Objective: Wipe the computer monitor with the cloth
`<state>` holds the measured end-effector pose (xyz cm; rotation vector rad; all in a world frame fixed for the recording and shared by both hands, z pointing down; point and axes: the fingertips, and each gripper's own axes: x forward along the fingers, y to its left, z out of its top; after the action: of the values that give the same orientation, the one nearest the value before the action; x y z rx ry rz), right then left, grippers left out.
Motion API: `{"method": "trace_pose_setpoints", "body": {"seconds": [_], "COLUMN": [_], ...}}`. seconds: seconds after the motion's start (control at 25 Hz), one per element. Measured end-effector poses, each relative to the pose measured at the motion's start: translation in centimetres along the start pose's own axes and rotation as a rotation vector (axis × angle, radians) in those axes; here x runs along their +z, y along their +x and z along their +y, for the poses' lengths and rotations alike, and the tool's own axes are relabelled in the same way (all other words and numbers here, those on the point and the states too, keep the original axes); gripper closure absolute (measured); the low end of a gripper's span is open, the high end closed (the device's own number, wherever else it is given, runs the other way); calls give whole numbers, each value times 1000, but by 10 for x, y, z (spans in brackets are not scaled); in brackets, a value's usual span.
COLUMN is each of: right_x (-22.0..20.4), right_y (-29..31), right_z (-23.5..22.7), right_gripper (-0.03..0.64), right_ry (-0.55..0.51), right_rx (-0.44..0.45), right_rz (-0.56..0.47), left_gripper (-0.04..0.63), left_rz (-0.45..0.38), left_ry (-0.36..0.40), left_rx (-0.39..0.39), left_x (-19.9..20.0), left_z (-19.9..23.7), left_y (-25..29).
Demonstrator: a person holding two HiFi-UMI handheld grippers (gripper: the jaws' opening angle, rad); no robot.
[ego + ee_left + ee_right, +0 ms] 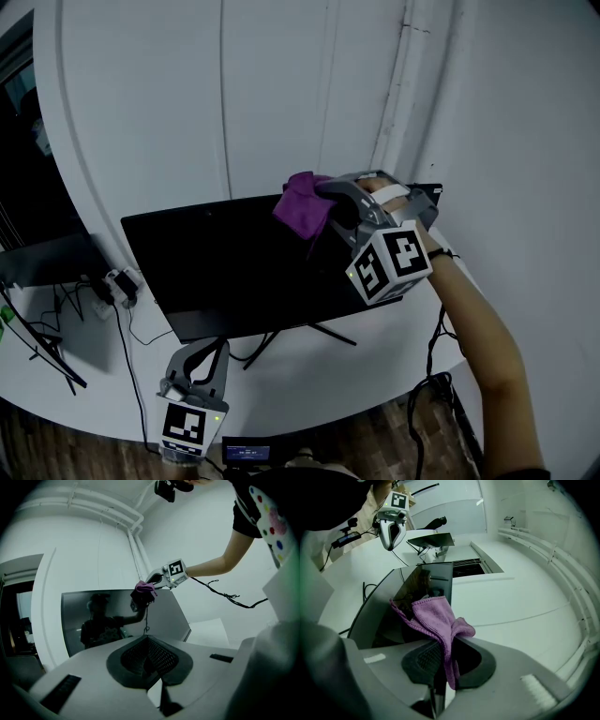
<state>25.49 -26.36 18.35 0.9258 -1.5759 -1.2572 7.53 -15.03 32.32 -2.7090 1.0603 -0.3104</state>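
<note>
The black computer monitor (pixel 230 272) stands on a white table, its screen dark. My right gripper (pixel 330 214) is shut on a purple cloth (pixel 302 206) and holds it at the monitor's top right edge. In the right gripper view the cloth (pixel 438 623) hangs folded between the jaws, just over the monitor's top edge (pixel 426 581). My left gripper (pixel 199 358) hovers low in front of the monitor stand, shut with nothing in it. From the left gripper view the screen (pixel 108 620) reflects a person, and the cloth (pixel 144 588) shows at the top edge.
A second dark screen (pixel 47 258) stands at the left with a power strip (pixel 117 283) and cables beside it. The monitor's stand legs (pixel 291 336) spread on the round white table (pixel 384 337). A white wall with pipes rises close behind.
</note>
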Motion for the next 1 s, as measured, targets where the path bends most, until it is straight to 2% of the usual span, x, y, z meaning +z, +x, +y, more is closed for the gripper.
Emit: {"method": "trace_pose_setpoints", "body": {"seconds": [0.6,1.0], "right_x": [-100,-170], "right_y": [-46,-76], "right_z": [2,-1], "right_gripper": [557,557], "right_ry": [94,220], "right_rx": [-65,-126], "right_rz": [143,237], "left_gripper": [591,591], "left_rz": [6,19], "left_ry": [3,4], "left_rx": [-30,-33], "left_x": [5,5], "left_z": [-26,-33], "left_y": [24,37]}}
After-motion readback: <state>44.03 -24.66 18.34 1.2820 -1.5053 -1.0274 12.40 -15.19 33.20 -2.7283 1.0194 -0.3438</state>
